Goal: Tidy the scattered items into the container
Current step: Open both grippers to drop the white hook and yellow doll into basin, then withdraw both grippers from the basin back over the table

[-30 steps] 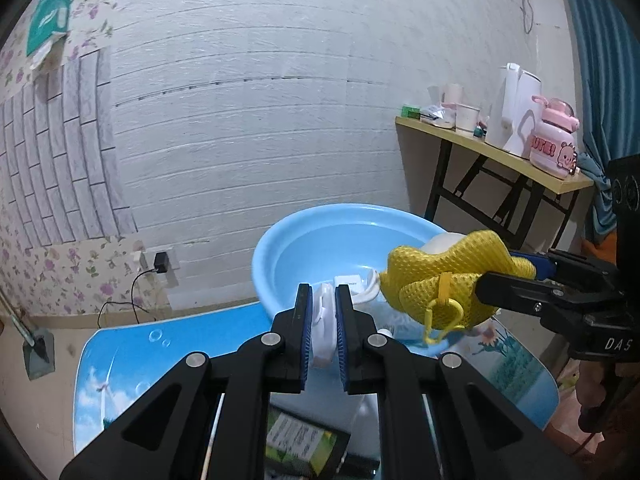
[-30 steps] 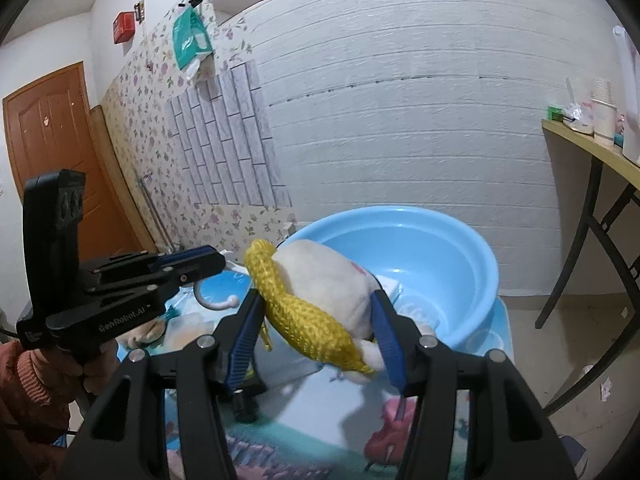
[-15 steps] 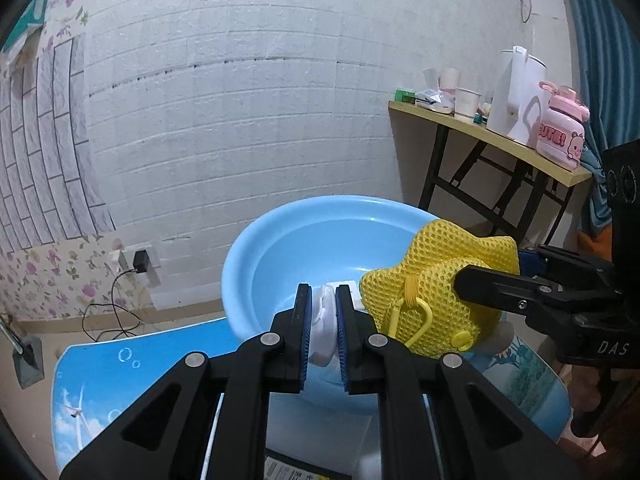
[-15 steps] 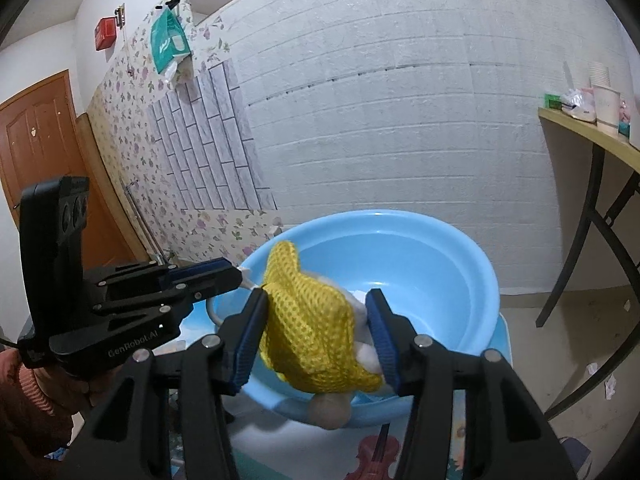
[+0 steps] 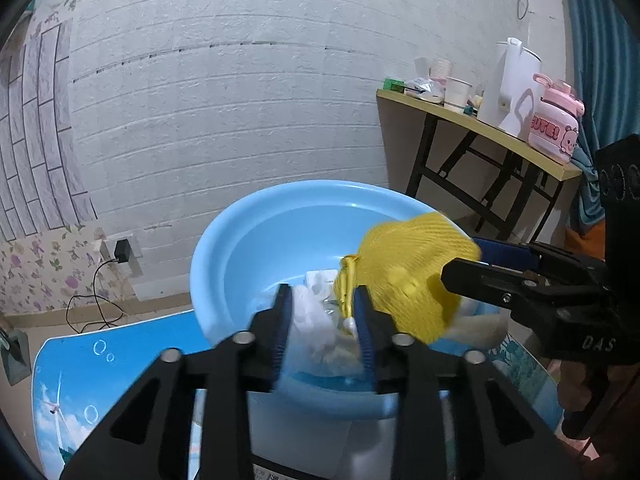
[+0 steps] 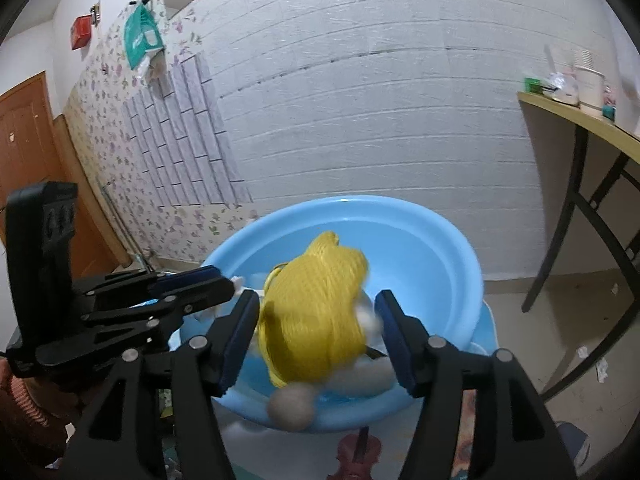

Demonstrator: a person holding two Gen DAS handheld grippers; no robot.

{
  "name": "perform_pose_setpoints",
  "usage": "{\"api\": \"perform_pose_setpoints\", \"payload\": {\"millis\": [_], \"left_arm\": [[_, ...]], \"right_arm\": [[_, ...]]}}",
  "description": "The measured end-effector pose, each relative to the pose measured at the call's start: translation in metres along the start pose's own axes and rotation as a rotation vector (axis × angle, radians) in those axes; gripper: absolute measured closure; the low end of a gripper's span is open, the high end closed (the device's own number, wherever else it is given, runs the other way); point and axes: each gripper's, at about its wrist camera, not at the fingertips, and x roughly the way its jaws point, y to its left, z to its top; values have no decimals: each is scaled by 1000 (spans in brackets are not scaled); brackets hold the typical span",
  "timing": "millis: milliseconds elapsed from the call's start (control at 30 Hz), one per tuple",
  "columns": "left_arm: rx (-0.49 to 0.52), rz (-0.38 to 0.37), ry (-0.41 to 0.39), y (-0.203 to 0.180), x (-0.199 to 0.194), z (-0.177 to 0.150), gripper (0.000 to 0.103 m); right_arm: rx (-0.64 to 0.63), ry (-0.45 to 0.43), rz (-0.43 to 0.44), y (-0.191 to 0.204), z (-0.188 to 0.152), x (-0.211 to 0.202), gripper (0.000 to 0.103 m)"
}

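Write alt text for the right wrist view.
The right gripper, fingers apart, frames a blurred yellow-netted plush toy above a light blue basin. The left gripper reaches in from the left; a white brick wall stands behind.

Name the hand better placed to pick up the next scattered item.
Left. Its gripper has jaws apart, a small white item dropping into the round blue plastic basin. The right gripper's bulkier yellow-mesh toy sits between its jaws.
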Motion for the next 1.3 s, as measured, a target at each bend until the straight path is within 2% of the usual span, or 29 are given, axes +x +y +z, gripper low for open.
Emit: {"api": "perform_pose_setpoints", "payload": {"millis": [267, 333, 400, 533, 667, 900, 1300], "left_arm": [[5, 6, 8, -8, -11, -6, 68], [-3, 13, 7, -6, -16, -8, 65], [-10, 27, 1, -4, -24, -12, 56], [-27, 57, -3, 2, -41, -23, 53], [-36, 94, 13, 12, -60, -41, 52], [-81, 167, 23, 39, -98, -78, 42], [-184, 261, 69, 84, -141, -141, 37]], "right_arm": [[14, 14, -25, 0, -9, -11, 43], [14, 25, -19, 3, -11, -12, 43], [9, 35, -19, 7, -15, -14, 43], [-4, 41, -27, 17, -22, -20, 43], [-6, 64, -29, 26, -35, -23, 43], [-44, 82, -24, 52, -54, -34, 43], [-127, 169, 30, 95, -86, -28, 44]]}}
